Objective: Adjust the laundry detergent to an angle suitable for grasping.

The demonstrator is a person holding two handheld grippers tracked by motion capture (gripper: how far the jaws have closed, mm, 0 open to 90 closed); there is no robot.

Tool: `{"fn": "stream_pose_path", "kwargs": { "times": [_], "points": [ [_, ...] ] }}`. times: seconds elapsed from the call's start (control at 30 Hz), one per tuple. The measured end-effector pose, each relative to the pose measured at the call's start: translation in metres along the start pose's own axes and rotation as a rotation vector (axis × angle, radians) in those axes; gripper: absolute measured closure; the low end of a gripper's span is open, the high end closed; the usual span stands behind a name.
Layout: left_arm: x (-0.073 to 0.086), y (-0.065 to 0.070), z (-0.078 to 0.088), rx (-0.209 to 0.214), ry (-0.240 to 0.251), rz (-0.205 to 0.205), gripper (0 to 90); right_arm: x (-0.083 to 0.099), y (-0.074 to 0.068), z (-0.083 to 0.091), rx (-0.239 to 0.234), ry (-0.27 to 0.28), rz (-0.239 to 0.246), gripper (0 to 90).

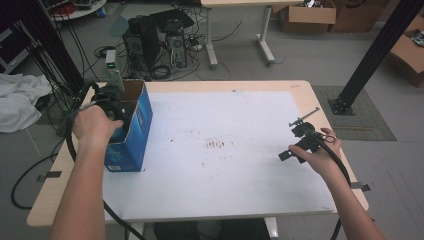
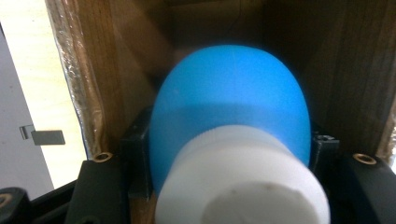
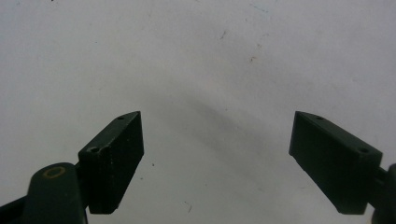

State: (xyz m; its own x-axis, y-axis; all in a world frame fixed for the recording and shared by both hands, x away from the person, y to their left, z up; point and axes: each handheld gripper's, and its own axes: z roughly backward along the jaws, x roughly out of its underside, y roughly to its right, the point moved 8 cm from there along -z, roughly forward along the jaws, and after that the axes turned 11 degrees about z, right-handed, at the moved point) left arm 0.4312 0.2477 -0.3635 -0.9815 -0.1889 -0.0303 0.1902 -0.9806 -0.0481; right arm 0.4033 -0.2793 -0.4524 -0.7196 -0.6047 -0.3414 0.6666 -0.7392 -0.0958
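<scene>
The jaws of the left gripper (image 2: pixel 229 154) were clamped on a blue rounded object with a white cap (image 2: pixel 233 140), one black jaw pressing each flank of the blue body. The white cap pointed toward the camera and the blue dome pointed away, into the brown cardboard interior of a box (image 2: pixel 116 60). In the high view, the left gripper (image 1: pixel 111 102) sat at the open top of the blue box (image 1: pixel 137 127), which stood upright near the left edge of the tabletop (image 1: pixel 225 175). The left hand (image 1: pixel 92 125) gripped the tool from behind, with a black cable trailing down past the table edge.

The jaws of the right gripper (image 3: pixel 229 158) were spread wide, with nothing between them. They faced the bare white surface of the tabletop (image 3: pixel 210 70), which carried faint scuff marks. In the high view, the right gripper (image 1: pixel 300 142) was held in the right hand (image 1: pixel 320 152) near the right edge of the tabletop, well apart from the blue box. Whether it touched the surface could not be determined.

A white sheet covered most of the tabletop, with small dark marks near its centre. On the floor beyond the tabletop stood a computer tower (image 1: pixel 160 40) among loose cables, and cardboard boxes (image 1: pixel 307 15) lay farther back. A white cloth (image 1: pixel 17 100) lay at the left.
</scene>
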Motion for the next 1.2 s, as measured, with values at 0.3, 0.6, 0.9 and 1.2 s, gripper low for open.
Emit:
{"fn": "stream_pose_path", "kwargs": {
  "times": [0.3, 0.6, 0.9, 1.2],
  "points": [
    [0.002, 0.001, 0.000, -0.009, -0.007, -0.011, 37.6, 0.000, -0.001, 0.001, -0.001, 0.003, 0.001, 17.9],
    [0.002, 0.002, 0.001, -0.019, 0.000, -0.035, 37.3, -0.001, -0.002, 0.002, -0.001, 0.001, 0.004, 17.9],
    [0.001, 0.001, 0.013, -0.024, 0.030, -0.042, 31.2, -0.001, -0.002, 0.004, 0.000, 0.005, 0.003, 17.9],
    [0.002, 0.003, 0.026, -0.030, 0.053, -0.054, 25.5, -0.001, -0.003, 0.007, 0.000, 0.012, 0.011, 17.9]
  ]
}}
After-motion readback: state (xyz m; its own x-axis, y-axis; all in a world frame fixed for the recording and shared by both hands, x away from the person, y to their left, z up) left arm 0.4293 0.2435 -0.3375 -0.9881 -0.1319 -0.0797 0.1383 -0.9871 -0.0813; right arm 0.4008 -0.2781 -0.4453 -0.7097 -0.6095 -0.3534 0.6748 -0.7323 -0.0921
